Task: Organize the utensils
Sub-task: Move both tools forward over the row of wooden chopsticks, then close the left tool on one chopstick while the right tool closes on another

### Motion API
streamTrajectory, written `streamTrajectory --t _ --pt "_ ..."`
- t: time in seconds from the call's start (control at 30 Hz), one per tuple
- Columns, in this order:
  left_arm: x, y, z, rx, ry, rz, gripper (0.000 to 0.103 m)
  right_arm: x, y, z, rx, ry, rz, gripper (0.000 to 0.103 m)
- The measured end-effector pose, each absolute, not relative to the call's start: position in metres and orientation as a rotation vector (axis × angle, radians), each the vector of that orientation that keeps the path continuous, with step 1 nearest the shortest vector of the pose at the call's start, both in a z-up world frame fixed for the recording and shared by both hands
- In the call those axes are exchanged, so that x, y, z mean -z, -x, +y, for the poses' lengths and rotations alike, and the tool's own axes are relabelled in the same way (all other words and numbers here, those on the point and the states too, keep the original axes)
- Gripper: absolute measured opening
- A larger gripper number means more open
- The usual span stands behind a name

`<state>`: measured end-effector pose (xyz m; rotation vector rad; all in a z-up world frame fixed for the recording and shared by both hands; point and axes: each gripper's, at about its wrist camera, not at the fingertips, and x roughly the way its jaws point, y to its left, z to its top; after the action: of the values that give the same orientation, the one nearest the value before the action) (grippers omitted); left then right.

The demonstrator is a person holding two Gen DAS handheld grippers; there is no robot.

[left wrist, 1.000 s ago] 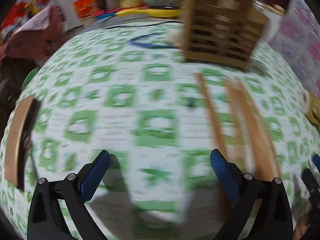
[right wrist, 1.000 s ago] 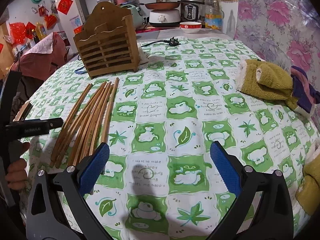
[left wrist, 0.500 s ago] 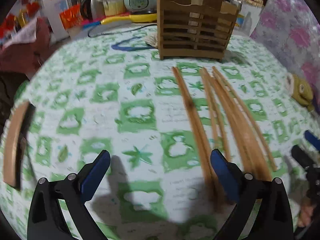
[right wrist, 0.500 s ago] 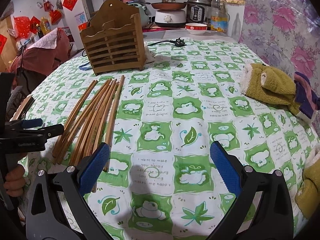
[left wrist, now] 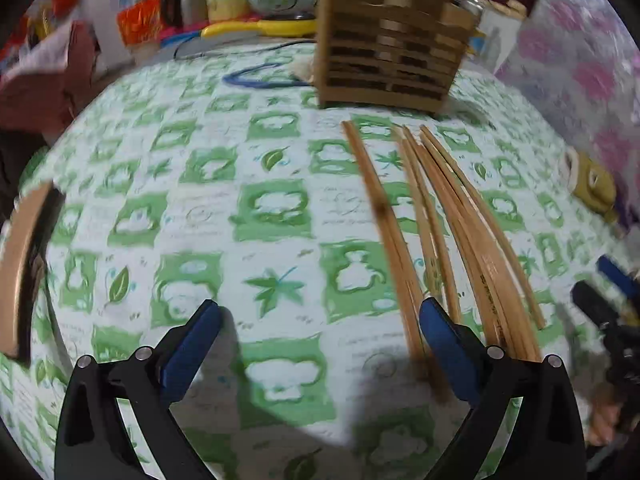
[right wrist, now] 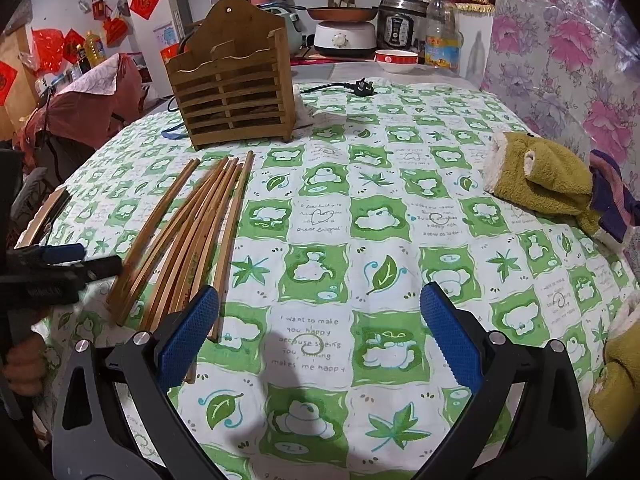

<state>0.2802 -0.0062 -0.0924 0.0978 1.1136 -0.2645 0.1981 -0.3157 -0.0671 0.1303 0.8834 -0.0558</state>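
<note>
Several long bamboo chopsticks (left wrist: 384, 216) (right wrist: 200, 224) lie fanned out on the green-and-white tablecloth (right wrist: 320, 220). Beyond their far tips a slatted wooden utensil holder (left wrist: 388, 48) (right wrist: 236, 92) stands upright. My left gripper (left wrist: 320, 320) is open and holds nothing; its right finger sits beside the near ends of the leftmost chopsticks. My right gripper (right wrist: 320, 308) is open too, with its left finger over the near ends of the rightmost chopsticks. Each gripper also appears at the edge of the other's view: the right gripper (left wrist: 608, 300) and the left gripper (right wrist: 60, 264).
An olive plush cloth (right wrist: 540, 184) lies at the table's right side. A power plug (right wrist: 362, 88) and a blue cord (left wrist: 260, 78) lie near the holder. A bowl (right wrist: 396, 60) and kitchen appliances crowd the back. A wooden chair edge (left wrist: 16, 264) is at the left.
The left gripper swung right toward the chopsticks and closed in on their near ends. The right gripper moved forward, and its left finger now overlaps the bundle's near ends. Both stayed open.
</note>
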Motion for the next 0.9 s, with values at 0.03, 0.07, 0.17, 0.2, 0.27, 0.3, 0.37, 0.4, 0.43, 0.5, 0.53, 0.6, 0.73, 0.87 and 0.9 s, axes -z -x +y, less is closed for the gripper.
streamTrajectory --t 0.03,0.07,0.17,0.2,0.27,0.3,0.37,0.4,0.43,0.5,0.53,0.6,0.73,0.87,0.9 --pt "0.095 -0.279 -0.011 0.261 -0.131 1.12 0.098 0.067 -0.198 -0.316 0.057 -0.133 0.883 0.097" --pt "0.097 -0.284 -0.012 0.254 -0.139 1.134 0.098 0.067 -0.197 -0.317 0.058 -0.136 0.882 0.097" --pt "0.098 -0.292 0.005 0.175 -0.128 1.125 0.099 0.067 -0.197 -0.317 0.052 -0.139 0.879 0.097" --pt "0.098 -0.295 0.012 0.152 -0.115 1.126 0.099 0.067 -0.197 -0.317 0.049 -0.139 0.878 0.097" --pt "0.097 -0.296 0.021 0.133 -0.087 1.127 0.098 0.067 -0.197 -0.317 0.043 -0.137 0.878 0.097" --pt "0.096 -0.294 0.023 0.131 -0.081 1.123 0.098 0.067 -0.197 -0.316 0.039 -0.133 0.877 0.097" --pt "0.095 -0.286 0.026 0.133 -0.095 1.112 0.098 0.067 -0.196 -0.313 0.032 -0.119 0.876 0.097" --pt "0.094 -0.28 0.024 0.131 -0.119 1.105 0.098 0.066 -0.195 -0.31 0.027 -0.104 0.872 0.097" --pt "0.093 -0.275 0.02 0.13 -0.154 1.091 0.098 0.066 -0.194 -0.307 0.021 -0.089 0.868 0.096" --pt "0.091 -0.264 0.018 0.127 -0.193 1.072 0.098 0.064 -0.189 -0.297 0.0 -0.028 0.851 0.093" --pt "0.091 -0.264 0.017 0.122 -0.207 1.064 0.098 0.064 -0.187 -0.292 -0.008 0.0 0.846 0.09" --pt "0.09 -0.259 0.016 0.096 -0.228 1.045 0.099 0.064 -0.182 -0.278 -0.034 0.073 0.833 0.083" --pt "0.09 -0.257 0.017 0.079 -0.227 1.039 0.099 0.066 -0.18 -0.262 -0.059 0.164 0.835 0.063" --pt "0.089 -0.253 0.018 0.087 -0.223 1.04 0.099 0.07 -0.185 -0.265 -0.114 0.128 0.888 0.051" --pt "0.089 -0.253 0.019 0.088 -0.223 1.04 0.099 0.071 -0.186 -0.265 -0.129 0.12 0.901 0.049"
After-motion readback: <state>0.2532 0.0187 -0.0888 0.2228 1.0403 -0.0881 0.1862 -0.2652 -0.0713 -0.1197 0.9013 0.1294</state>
